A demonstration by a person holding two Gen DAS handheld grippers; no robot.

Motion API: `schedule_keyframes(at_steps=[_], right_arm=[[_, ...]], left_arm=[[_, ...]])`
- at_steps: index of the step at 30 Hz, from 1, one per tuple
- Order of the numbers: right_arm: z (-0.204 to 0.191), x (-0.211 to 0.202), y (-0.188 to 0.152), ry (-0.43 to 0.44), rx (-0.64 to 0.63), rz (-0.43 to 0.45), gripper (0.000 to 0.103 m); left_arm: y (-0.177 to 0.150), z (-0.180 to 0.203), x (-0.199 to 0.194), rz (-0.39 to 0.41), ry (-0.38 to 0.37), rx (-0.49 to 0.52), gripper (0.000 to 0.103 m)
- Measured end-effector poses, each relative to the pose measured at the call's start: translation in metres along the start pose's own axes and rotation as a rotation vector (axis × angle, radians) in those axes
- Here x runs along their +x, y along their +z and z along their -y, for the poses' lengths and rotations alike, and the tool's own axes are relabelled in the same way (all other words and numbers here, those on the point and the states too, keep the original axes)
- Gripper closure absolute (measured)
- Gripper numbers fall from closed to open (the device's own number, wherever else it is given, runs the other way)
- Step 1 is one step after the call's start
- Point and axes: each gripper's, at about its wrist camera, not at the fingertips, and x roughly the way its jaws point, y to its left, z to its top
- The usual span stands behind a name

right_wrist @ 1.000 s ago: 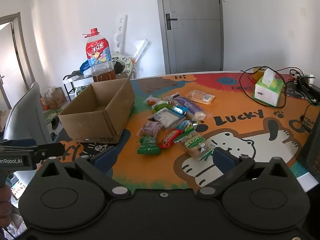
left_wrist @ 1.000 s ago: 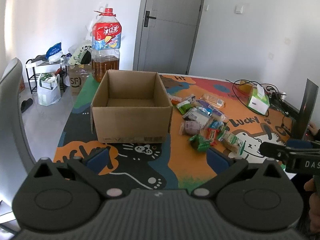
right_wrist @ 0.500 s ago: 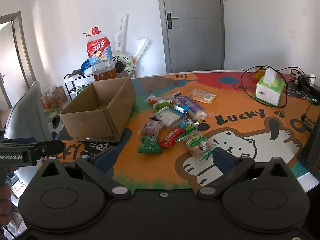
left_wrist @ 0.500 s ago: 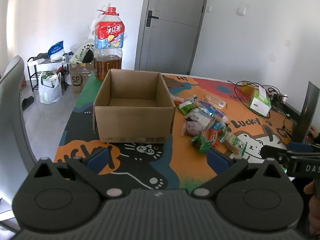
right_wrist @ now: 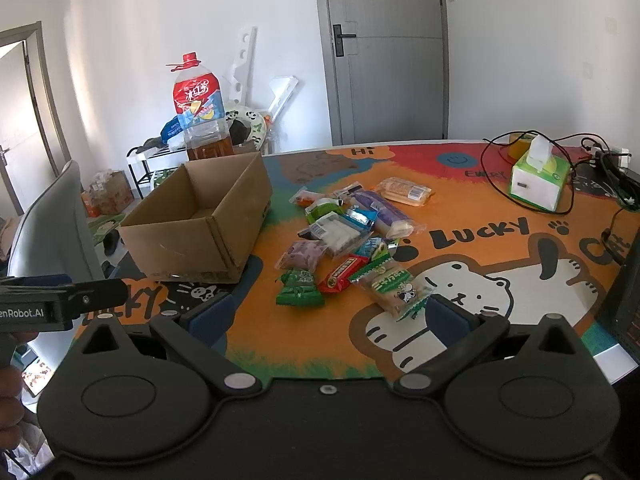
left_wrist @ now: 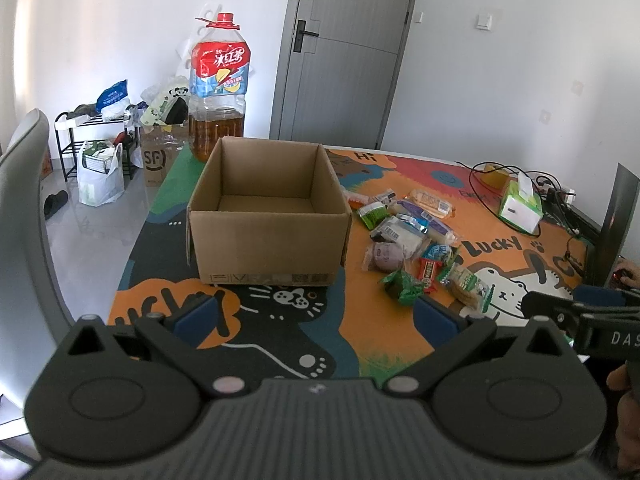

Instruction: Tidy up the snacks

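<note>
The left gripper (left_wrist: 316, 316) has its blue fingers (left_wrist: 198, 315) spread wide apart, and they hold nothing. It hangs over the near edge of the table (left_wrist: 280, 328). The right gripper (right_wrist: 329, 320) also has its fingers (right_wrist: 212, 316) spread wide, with nothing between them.

Just past the right gripper lies a pile of snacks (right_wrist: 348, 236) on the orange part of the table. The closest ones are a green packet (right_wrist: 298, 288), a red bar (right_wrist: 342, 274) and a pack with a green and white label (right_wrist: 394, 284). That last pack is just beside the right finger. More packs sit behind them, close together and partly on top of each other.

To the left of the pile stands an open cardboard box (left_wrist: 266, 216). From the left camera, the part of its bottom that shows is bare. Behind the box is a big bottle (left_wrist: 218, 88) of brown drink with a red cap. Far off on the right side of the table is a green tissue box (right_wrist: 538, 182) with black cables (right_wrist: 496, 160) around it.
</note>
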Motion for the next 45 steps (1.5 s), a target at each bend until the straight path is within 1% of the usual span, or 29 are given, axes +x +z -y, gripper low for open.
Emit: schedule_keyframes(at_steps=[12, 22, 28, 32, 35, 41, 45], right_arm=[[0.0, 0.001, 0.0, -0.003, 0.003, -0.005, 0.0], [0.004, 0.004, -0.001, 0.006, 0.01, 0.005, 0.0], [0.014, 0.011, -0.003, 0.05, 0.034, 0.019, 0.0], [0.02, 0.018, -0.004, 0.063, 0.03, 0.017, 0.0], [0.025, 0.026, -0.005, 0.069, 0.028, 0.011, 0.0], [0.04, 0.043, -0.004, 0.093, 0.036, 0.02, 0.0], [0.043, 0.051, -0.004, 0.08, -0.012, 0.029, 0.0]], left_arm=[[-0.003, 0.001, 0.003, -0.009, 0.0, 0.002, 0.0], [-0.004, 0.001, 0.006, -0.014, -0.017, -0.003, 0.0], [-0.006, 0.005, 0.017, -0.018, -0.014, 0.003, 0.0], [-0.003, 0.007, 0.028, -0.013, -0.014, 0.006, 0.0], [-0.003, 0.011, 0.04, -0.025, -0.009, 0.012, 0.0], [-0.002, 0.015, 0.061, -0.024, 0.007, -0.016, 0.0], [0.0, 0.019, 0.07, -0.009, 0.001, -0.035, 0.0]])
